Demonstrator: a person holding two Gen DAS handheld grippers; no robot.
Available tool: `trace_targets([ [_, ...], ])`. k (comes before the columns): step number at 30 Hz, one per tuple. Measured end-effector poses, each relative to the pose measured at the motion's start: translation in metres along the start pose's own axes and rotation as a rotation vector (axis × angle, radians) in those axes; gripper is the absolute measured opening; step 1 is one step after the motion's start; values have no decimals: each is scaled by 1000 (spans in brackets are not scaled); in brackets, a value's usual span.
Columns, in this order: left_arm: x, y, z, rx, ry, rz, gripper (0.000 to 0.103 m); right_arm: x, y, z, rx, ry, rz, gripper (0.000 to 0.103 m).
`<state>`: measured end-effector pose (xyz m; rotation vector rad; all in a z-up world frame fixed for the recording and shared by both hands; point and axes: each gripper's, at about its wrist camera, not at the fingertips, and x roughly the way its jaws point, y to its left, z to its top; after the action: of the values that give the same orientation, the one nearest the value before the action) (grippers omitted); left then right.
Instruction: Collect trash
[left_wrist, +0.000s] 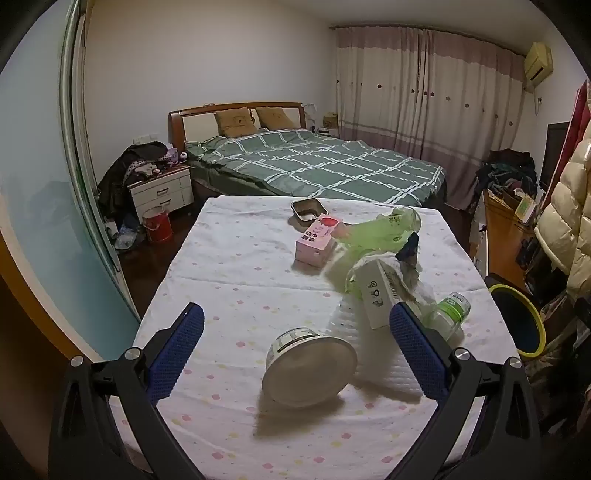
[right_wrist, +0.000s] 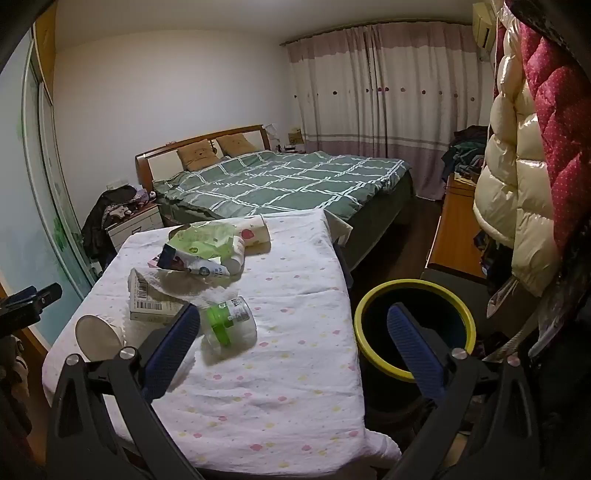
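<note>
- The left tool (left_wrist: 295, 347) hung over the near end of the desk with its jaws spread wide and empty, its blue pads (left_wrist: 177, 350) finely ribbed and set in black plastic arms.
- A round paper tub (left_wrist: 308, 369), white and tipped on its side with its flat base toward the lens, lay on the cloth between those pads, touched by neither.
- The right tool (right_wrist: 291, 350) also stood wide open and held nothing, one finger over the desk's edge, the other over the bin.
- The desk (right_wrist: 288, 398) wore a soft white quilted cloth dotted with small pink and yellow flowers.
- A clear plastic bottle (right_wrist: 231, 325) with a green band and printed label lay on its side near the right tool's left finger.
- A long white carton (left_wrist: 380, 295) with a barcode rested just beyond, partly under crumpled white tissue (right_wrist: 181, 282).
- Farther back, a pale green crinkled wrapper (left_wrist: 373, 232) draped against a pink milk box (left_wrist: 317, 240), with a small square foil tray (left_wrist: 306, 212) behind it.
- A round black bin (right_wrist: 413, 328) with a yellow-green rim stood on the floor just beside the desk's right edge.
- A bed (left_wrist: 317, 162) under a green checked quilt filled the background.
</note>
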<state>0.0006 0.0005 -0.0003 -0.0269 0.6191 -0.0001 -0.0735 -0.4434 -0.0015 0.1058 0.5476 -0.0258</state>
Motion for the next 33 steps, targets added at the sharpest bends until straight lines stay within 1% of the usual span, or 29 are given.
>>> trace_targets([
  [7, 0, -5, -2, 6, -5, -4, 99, 1, 0, 0, -1, -4, -2, 97],
  [8, 6, -7, -2, 13, -1, -7, 99, 1, -1, 0, 0, -4, -3, 97],
  [12, 9, -7, -4, 17, 1, -11, 99, 1, 0, -1, -1, -7, -3, 97],
  [17, 4, -11, -3, 31, 4, -24, 99, 2, 1, 0, -2, -4, -2, 97],
  [33, 8, -14, -6, 39, 21, -27, 99, 6, -2, -2, 2, -3, -11, 97],
])
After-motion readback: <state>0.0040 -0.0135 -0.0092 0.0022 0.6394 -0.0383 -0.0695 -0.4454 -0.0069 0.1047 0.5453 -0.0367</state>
